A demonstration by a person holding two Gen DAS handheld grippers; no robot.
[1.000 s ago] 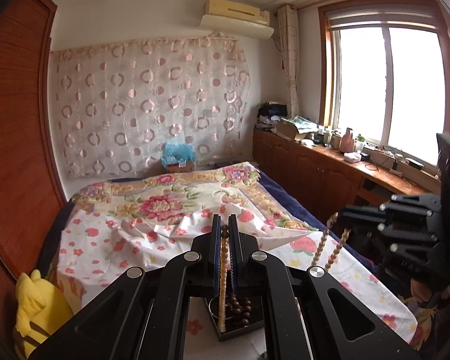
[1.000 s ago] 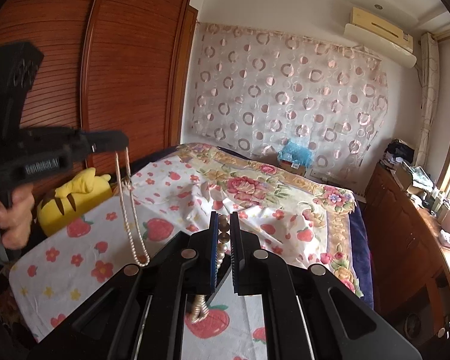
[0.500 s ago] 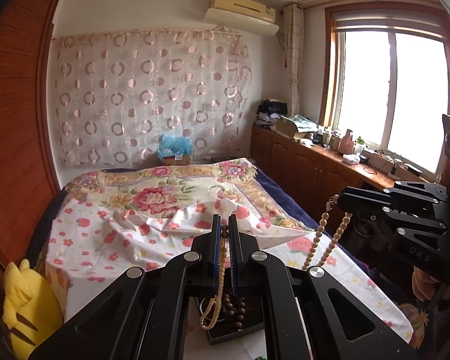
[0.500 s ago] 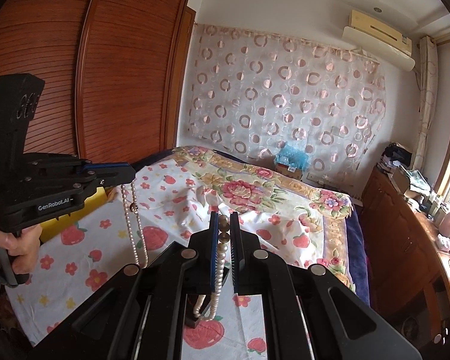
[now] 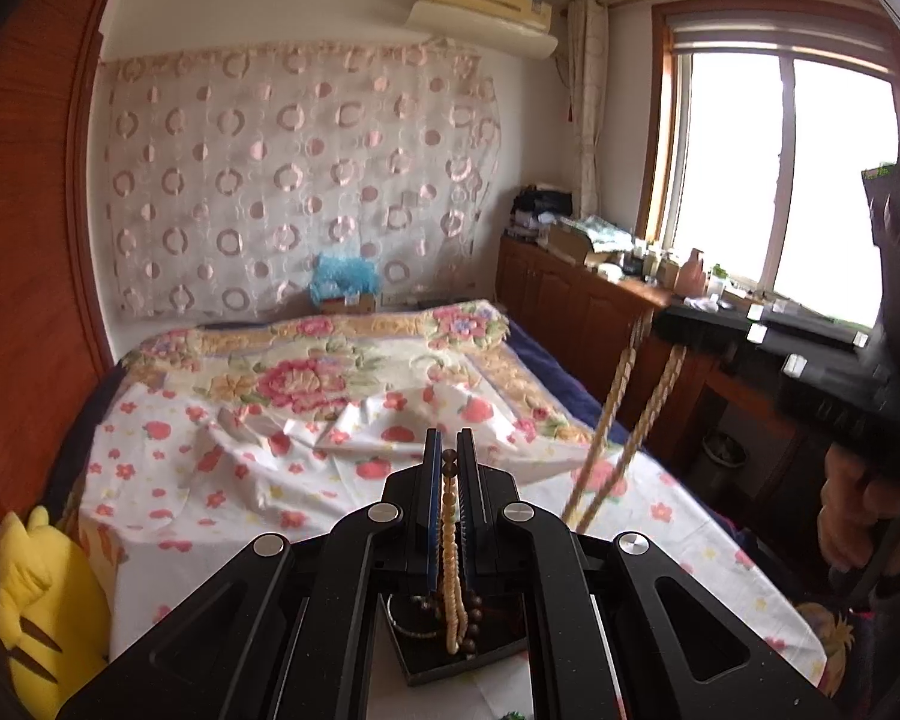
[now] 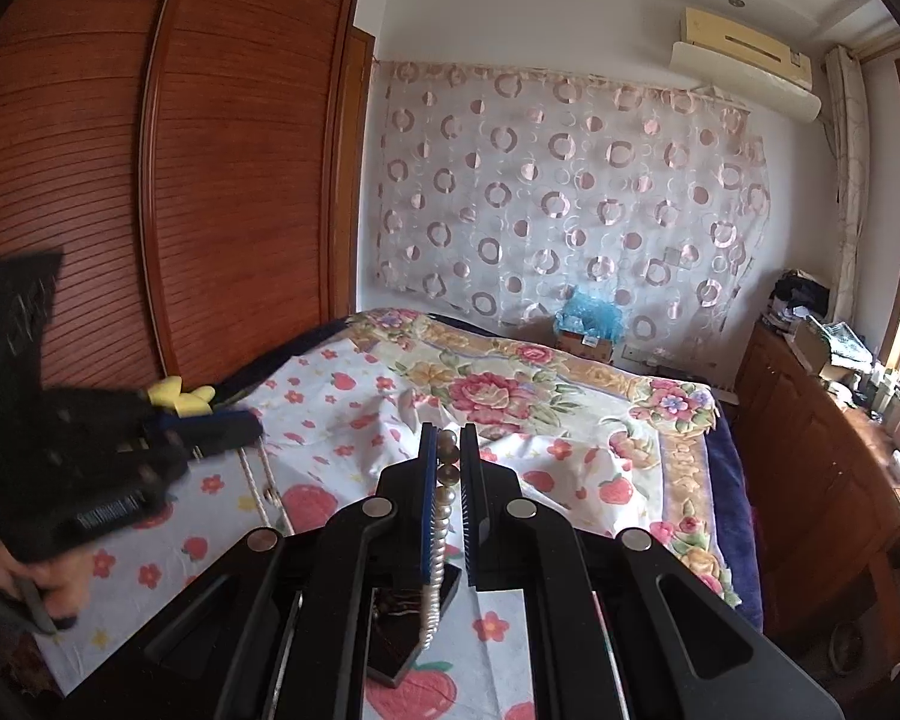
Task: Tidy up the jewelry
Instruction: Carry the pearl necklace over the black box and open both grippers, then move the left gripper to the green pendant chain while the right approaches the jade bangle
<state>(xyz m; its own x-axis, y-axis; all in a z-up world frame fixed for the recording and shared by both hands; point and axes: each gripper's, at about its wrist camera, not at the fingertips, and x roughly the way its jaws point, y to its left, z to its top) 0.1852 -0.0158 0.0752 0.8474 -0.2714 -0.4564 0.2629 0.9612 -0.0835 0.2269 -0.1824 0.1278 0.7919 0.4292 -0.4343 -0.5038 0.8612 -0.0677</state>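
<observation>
My left gripper (image 5: 449,457) is shut on a cream bead necklace (image 5: 452,546) with brown beads at its top; the strand hangs down over a dark jewelry tray (image 5: 450,657) on the bed. My right gripper (image 6: 448,450) is shut on the same necklace, whose pale beads (image 6: 438,534) hang over the dark tray (image 6: 399,654). In the left wrist view the right gripper (image 5: 666,324) sits at the right with two strands (image 5: 624,414) hanging from it. In the right wrist view the left gripper (image 6: 252,423), blurred, sits at the left with strands (image 6: 264,480) below it.
A bed with a floral quilt (image 5: 306,378) and a strawberry-print sheet (image 6: 330,414) lies below. A yellow plush toy (image 5: 36,594) rests at the bed's left edge. A wooden wardrobe (image 6: 222,180) stands left; a wooden counter with clutter (image 5: 600,276) runs under the window.
Both grippers have risen higher above the bed, lifting the necklace so more of it hangs clear of the tray. The other gripper looks blurred with motion in each view.
</observation>
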